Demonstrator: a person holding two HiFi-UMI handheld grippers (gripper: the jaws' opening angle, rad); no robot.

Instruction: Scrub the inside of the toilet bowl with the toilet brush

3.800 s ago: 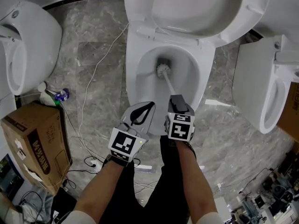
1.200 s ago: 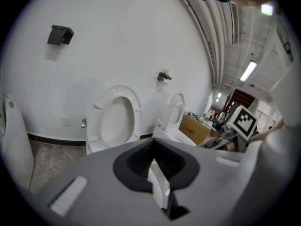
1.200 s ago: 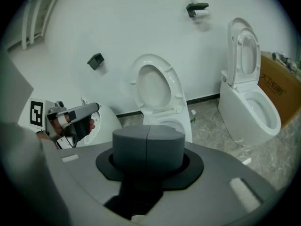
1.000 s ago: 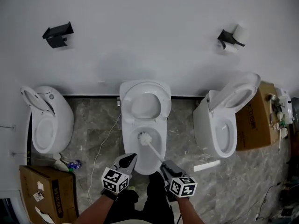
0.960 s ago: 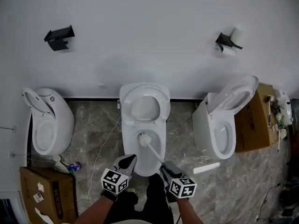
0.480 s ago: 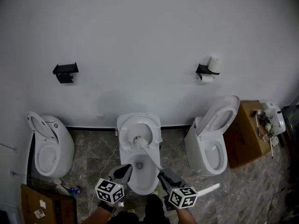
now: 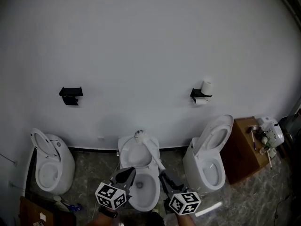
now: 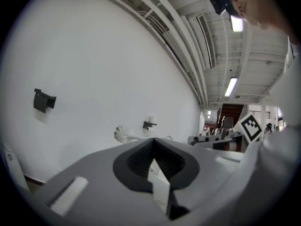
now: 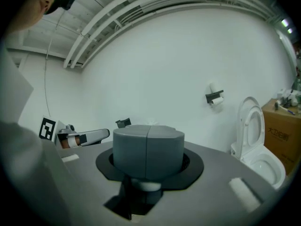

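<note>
Head view. Brush [image 7: 149,150] is up clear of the bowl [image 7: 155,193]. Its head sits high, in front of the top edge of the raised lid [image 7: 137,155], close to the wall [image 7: 141,55]. The handle slants down and to my right into my right gripper [image 7: 167,180]. My left gripper [image 7: 126,174] hangs over the bowl's near-left rim, apart from the brush. The other toilets either side are no part of this.

My read: no scrubbing at this instant, as the bristles touch no porcelain. It is either a pause between strokes or the end of the scrub, and I can't tell which. If more scrubbing is due, the next move is to tip the handle forward and sink the head below the rim, then work it round the inner wall. Watch for drips off the raised head onto lid and floor.

Left gripper view. Jaws are closed tip to tip with nothing of the task between them. Beyond them the brush head shows against the wall, and its shaft runs right toward my other gripper.

Right gripper view. Jaws are pressed together on the brush. A stub of white handle shows just under them, so the grip is near the handle's end. The bristles are barely visible past the jaw tips.
</note>
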